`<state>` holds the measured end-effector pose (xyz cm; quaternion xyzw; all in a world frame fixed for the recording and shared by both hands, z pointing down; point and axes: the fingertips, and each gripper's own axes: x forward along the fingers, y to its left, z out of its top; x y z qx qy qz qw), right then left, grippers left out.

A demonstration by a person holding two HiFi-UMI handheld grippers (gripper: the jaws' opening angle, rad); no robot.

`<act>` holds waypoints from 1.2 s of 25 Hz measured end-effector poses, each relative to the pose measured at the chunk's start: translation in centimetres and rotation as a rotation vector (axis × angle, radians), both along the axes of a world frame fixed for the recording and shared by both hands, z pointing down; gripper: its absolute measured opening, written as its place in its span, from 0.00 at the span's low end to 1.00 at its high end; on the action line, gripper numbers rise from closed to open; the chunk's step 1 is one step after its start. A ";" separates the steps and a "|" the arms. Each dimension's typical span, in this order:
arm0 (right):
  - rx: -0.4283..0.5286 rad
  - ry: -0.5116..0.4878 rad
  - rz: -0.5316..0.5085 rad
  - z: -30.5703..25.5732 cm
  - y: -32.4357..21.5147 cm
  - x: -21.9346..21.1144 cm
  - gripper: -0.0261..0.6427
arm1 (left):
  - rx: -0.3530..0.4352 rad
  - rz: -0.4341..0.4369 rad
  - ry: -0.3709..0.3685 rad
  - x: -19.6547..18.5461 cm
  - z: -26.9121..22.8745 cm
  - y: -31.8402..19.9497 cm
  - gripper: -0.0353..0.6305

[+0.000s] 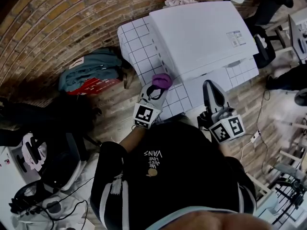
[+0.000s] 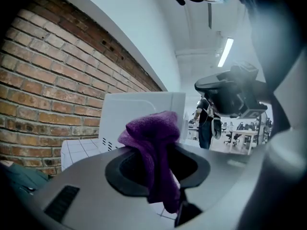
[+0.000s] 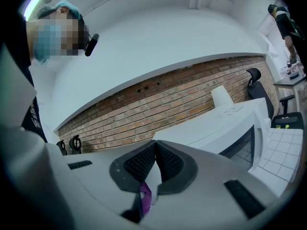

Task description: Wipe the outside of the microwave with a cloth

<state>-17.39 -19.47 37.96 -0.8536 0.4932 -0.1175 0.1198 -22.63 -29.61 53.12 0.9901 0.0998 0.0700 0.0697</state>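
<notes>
Brick wall [image 1: 43, 32] fills the upper left of the head view, behind a white tiled table [image 1: 136, 44] that carries the white microwave [image 1: 201, 32] at upper centre. Mid-frame, the left gripper [image 1: 158, 87] is clamped on a purple cloth [image 1: 162, 79] just beside the microwave's lower-left corner. To its right, the right gripper [image 1: 210, 85] has its jaws pressed together with nothing between them.

You are facing a white tiled table [image 1: 132, 44] that is standing near a brick wall [image 1: 53, 28]. A teal and red bag [image 1: 91, 73] is lying on the floor to your left, and a black office chair [image 1: 268, 8] is sitting off to your right.
</notes>
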 end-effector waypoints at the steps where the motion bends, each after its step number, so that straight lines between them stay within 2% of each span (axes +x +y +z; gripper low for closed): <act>1: -0.004 0.000 0.004 0.1 0.1 -0.2 0.04 | -0.009 0.004 0.004 0.0 0.2 0.5 0.25; 5: -0.015 0.008 0.030 0.0 0.9 -0.4 0.04 | -0.041 0.006 0.021 0.7 0.3 1.0 0.25; 10: -0.024 0.014 0.054 -0.1 1.8 0.2 0.04 | -0.027 -0.008 0.033 2.2 0.1 -0.3 0.25; 14: -0.030 0.012 0.069 -0.1 2.3 1.1 0.04 | -0.048 -0.082 0.031 4.3 0.4 -3.9 0.25; 24: -0.063 0.006 0.131 0.2 3.8 3.4 0.04 | 0.022 -0.183 -0.026 13.3 0.9 -16.2 0.25; 30: -0.079 -0.006 0.143 0.6 4.2 4.2 0.04 | 0.018 -0.241 -0.043 16.0 1.6 -20.0 0.25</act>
